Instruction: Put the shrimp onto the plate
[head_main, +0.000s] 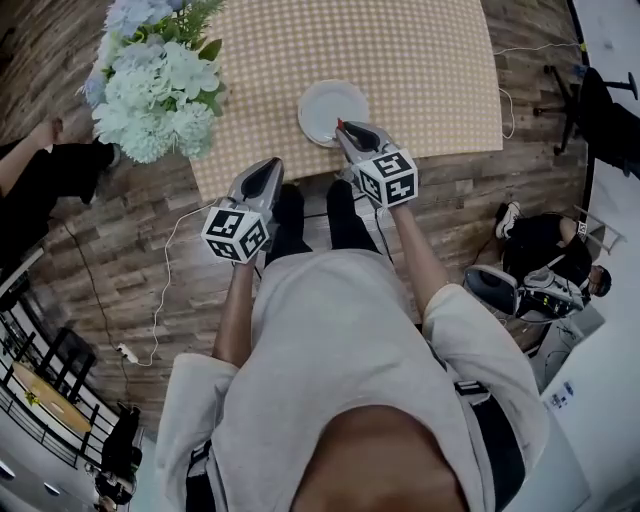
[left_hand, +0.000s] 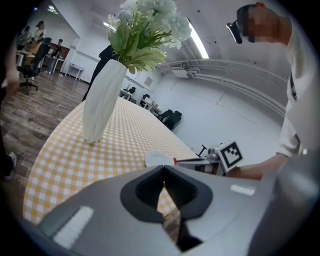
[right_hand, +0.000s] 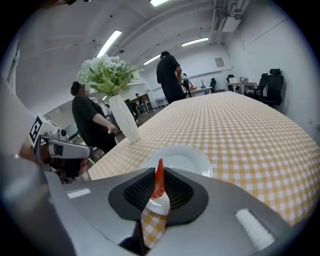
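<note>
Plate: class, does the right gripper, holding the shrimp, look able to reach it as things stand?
Probably yes. The right gripper, shut on the shrimp, sits at the near rim of the plate with nothing between them. The vase stands well aside, and the left gripper is apart from it.

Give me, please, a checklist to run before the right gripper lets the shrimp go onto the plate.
1. Shrimp held by the right gripper: ok, clamped between the jaws, red tail forward.
2. Plate free: ok, nothing lies on it.
3. Plate in line with the jaws: ok, it sits right ahead of them.
4. Height of the shrimp above the plate: cannot tell.
5. Left gripper out of the way: ok, shut, empty, off to the plate's side.
6. Vase clear of the path: ok, well apart from the plate.
</note>
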